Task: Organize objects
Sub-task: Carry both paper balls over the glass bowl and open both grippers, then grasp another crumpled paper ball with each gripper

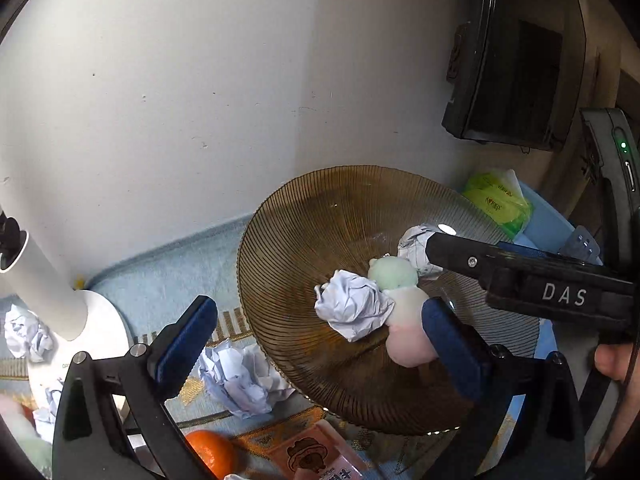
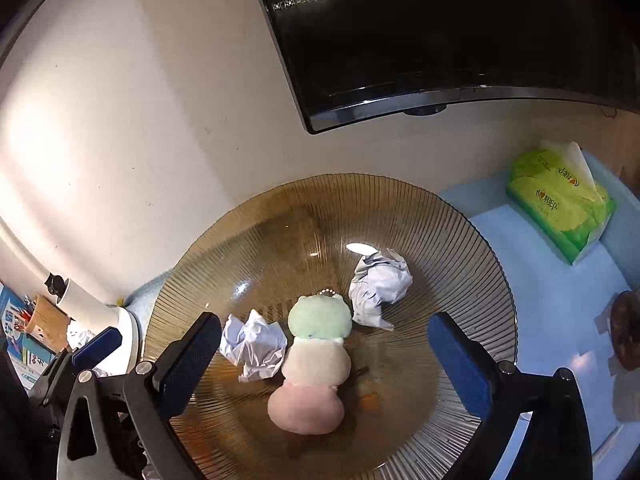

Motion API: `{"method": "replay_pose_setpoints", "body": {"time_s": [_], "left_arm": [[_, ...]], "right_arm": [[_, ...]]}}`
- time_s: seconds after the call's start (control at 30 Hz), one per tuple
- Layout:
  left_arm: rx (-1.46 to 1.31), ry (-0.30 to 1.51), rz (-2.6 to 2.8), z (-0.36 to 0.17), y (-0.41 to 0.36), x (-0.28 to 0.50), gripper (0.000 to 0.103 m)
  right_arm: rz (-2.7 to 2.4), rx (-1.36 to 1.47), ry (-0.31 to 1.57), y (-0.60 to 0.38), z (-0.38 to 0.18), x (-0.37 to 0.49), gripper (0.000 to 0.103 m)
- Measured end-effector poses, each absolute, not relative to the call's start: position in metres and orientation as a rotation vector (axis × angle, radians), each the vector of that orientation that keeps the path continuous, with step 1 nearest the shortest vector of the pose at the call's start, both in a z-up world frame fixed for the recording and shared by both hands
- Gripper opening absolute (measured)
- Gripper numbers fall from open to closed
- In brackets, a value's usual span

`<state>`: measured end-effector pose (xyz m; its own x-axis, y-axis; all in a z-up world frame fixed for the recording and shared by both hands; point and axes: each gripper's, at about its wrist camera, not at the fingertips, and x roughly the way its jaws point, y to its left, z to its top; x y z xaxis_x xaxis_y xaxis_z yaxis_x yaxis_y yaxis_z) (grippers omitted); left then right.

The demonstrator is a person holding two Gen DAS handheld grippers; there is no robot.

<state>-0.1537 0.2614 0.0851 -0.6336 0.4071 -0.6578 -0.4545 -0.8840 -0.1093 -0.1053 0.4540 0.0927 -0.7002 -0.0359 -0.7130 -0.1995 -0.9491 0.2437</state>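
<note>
1. Left wrist view: the ribbed amber glass plate [image 1: 304, 240] is the landmark. On it lie two crumpled paper balls, one [image 1: 352, 306] near its middle and one [image 1: 414, 246] toward its far right side, with a plush toy [image 1: 404, 308] of three stacked pastel lumps between them, touching the nearer ball.
2. Off the plate's near-left rim lies a third paper ball [image 1: 240, 376]; more crumpled paper [image 1: 26, 334] sits farther left by the white lamp base [image 1: 104, 320]. An orange [image 1: 212, 452] and a pink packet [image 1: 316, 456] lie below the plate's near edge.
3. The left gripper [image 1: 316, 344] has its jaws spread wide with nothing between them. The right gripper [image 1: 434, 254] reaches in over the plate's right side; from here I cannot tell its jaw state.
4. Right wrist view: the right gripper [image 2: 326, 354] hangs over the plate [image 2: 460, 240], jaws spread, pinching nothing. The plush toy [image 2: 314, 358] lies between the fingers, one paper ball [image 2: 256, 346] touching its left and one [image 2: 378, 286] just beyond its head. A green tissue pack [image 2: 560, 216] sits well right of the plate.
5. Handling, as I judge it: the paper balls are light and crushable, so any pinch across the middle holds. The toy is soft and light, best taken at a waist between lumps. The glass plate is heavy, slippery and fragile, best left in place.
</note>
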Motion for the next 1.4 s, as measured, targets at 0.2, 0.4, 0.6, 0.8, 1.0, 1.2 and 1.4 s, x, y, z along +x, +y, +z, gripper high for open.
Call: {"method": "replay_pose_setpoints", "body": {"time_s": [0.2,0.4,0.6,0.8,1.0,1.2,1.4], "left_arm": [[-0.950,0.072,2.530,0.107,0.233,-0.140,0.102],[-0.912,0.077,2.642,0.146,0.176,-0.115,0.102],[-0.932,0.158,2.782,0.153,0.102,-0.082,0.102],[-1.014,0.108,2.870,0.129,0.023,-0.048,0.102],[-1.137,0.009,2.907,0.080,-0.036,-0.019,0.102],[-1.242,-0.017,2.861,0.031,-0.053,-0.017,0.102],[-1.265,0.000,2.839,0.013,-0.045,-0.029,0.102]], "right_arm": [[2.826,-1.122,0.483,0.437,0.116,-0.091,0.103],[2.938,-1.051,0.430,0.399,0.148,-0.069,0.103],[3.031,-1.072,0.304,0.337,0.144,-0.044,0.103],[3.073,-1.172,0.258,0.295,0.109,-0.026,0.103],[3.057,-1.264,0.133,0.264,0.070,-0.021,0.103],[3.036,-1.328,0.094,0.251,0.037,-0.024,0.103],[2.978,-1.328,-0.025,0.238,0.011,-0.031,0.103]]}}
